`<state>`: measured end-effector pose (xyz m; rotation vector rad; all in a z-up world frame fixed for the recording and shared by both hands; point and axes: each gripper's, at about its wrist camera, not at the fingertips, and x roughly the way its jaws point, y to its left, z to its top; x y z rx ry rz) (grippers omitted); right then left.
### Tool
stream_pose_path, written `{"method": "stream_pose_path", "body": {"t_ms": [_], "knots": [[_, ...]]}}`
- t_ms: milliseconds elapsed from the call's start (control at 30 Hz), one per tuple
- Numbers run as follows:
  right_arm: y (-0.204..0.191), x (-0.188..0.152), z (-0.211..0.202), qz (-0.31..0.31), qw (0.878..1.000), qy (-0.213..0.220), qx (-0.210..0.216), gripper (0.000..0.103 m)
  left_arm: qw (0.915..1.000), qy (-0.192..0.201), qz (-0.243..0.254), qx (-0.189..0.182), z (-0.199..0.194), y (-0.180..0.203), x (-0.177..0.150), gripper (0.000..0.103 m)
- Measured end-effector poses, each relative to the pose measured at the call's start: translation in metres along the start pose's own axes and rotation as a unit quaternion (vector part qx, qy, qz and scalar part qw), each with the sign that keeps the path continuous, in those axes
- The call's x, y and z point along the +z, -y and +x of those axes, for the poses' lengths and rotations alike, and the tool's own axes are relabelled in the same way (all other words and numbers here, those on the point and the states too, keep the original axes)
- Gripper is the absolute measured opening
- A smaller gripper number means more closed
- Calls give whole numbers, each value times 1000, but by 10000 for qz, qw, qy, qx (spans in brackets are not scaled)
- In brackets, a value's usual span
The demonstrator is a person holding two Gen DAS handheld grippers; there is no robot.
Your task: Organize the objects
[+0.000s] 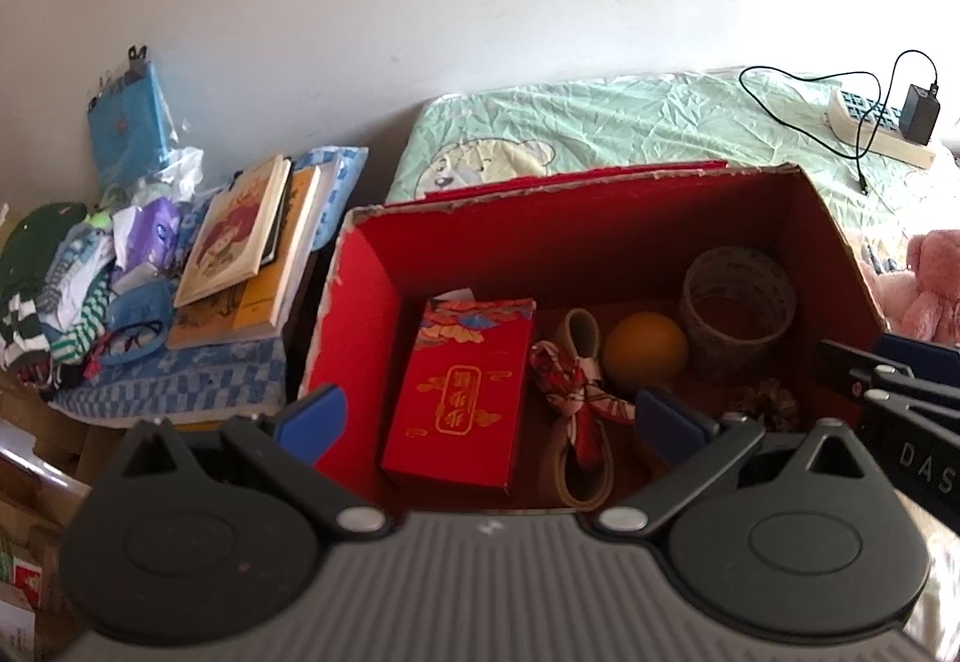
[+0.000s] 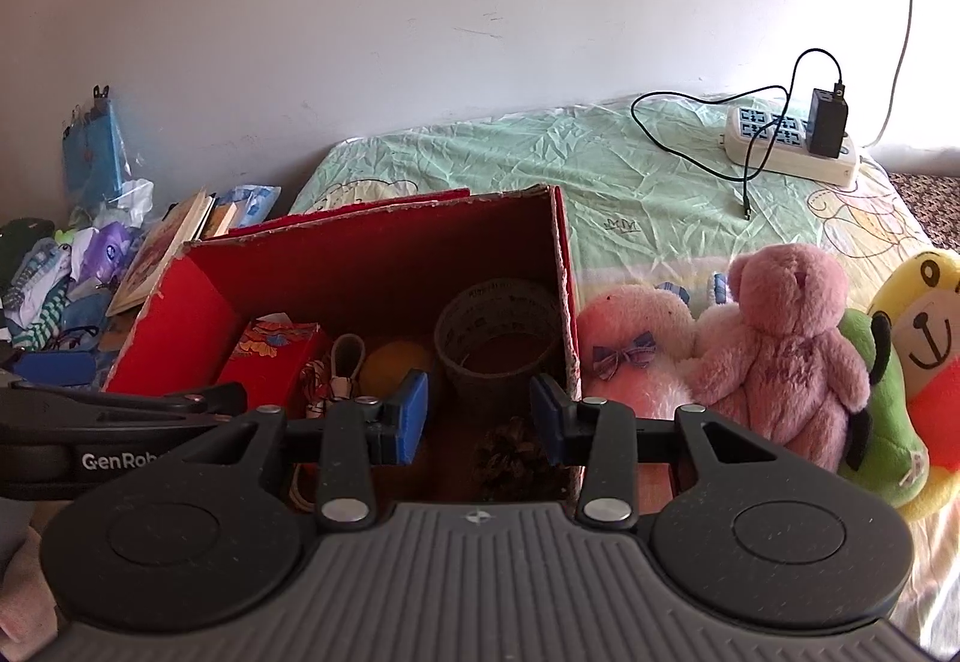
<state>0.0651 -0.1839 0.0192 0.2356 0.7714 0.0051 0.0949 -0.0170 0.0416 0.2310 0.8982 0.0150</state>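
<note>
While both grippers hang over the near rim of the box, here is the lineup, near to far:

Left gripper (image 1: 491,419): bottom centre of the left view, jaws wide apart, nothing between the blue pads, pointing down into the box.

Right gripper (image 2: 480,416): bottom centre of the right view, jaws parted about halfway, empty, poised above the box's right corner.

Pine cone (image 2: 510,452): low in the box just past the right gripper; dark and blurry, so it may be something else.

Red box (image 1: 360,272): open-topped cardboard, centre of both views, sitting on the bed.

Red packet (image 1: 462,392): lying flat in the left part of the box, gold print on top.

Ribbon (image 1: 576,392): red-and-white patterned strip, just right of the packet.

Orange ball (image 1: 645,350): mid-box, between ribbon and tape.

Tape roll (image 1: 738,302): standing in the far right corner of the box.

Pink teddy (image 2: 786,344): right of the box in the right view, outside it, among other plush toys.

Books (image 1: 240,254): stacked at centre left, beside a heap of clothes.

Bed sheet (image 1: 600,122): green, crumpled, behind the box.

Power strip (image 2: 786,146): upper right, black charger plugged in, cable looping leftwards.
</note>
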Motion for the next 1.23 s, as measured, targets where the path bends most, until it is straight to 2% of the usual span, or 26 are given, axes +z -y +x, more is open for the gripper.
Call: {"method": "stream_pose_path", "body": {"t_ms": [467, 867, 1000, 1100, 1233], "knots": [[-11, -9, -6, 200, 9990, 153, -380, 41, 9994, 63, 225, -257, 0, -6, -5, 103], [-32, -14, -8, 181, 9987, 197, -425, 41, 9990, 111, 301, -319, 0, -20, -11, 103], [-39, -15, -12, 128, 9986, 253, -446, 41, 9990, 186, 242, -334, -4, -26, -12, 103], [-42, -16, -16, 114, 9983, 325, -471, 41, 9984, 246, 141, -498, -6, -34, -13, 103], [-46, -17, -23, 124, 9979, 429, -470, 41, 9978, 319, 21, -586, -8, -42, -16, 98]]}}
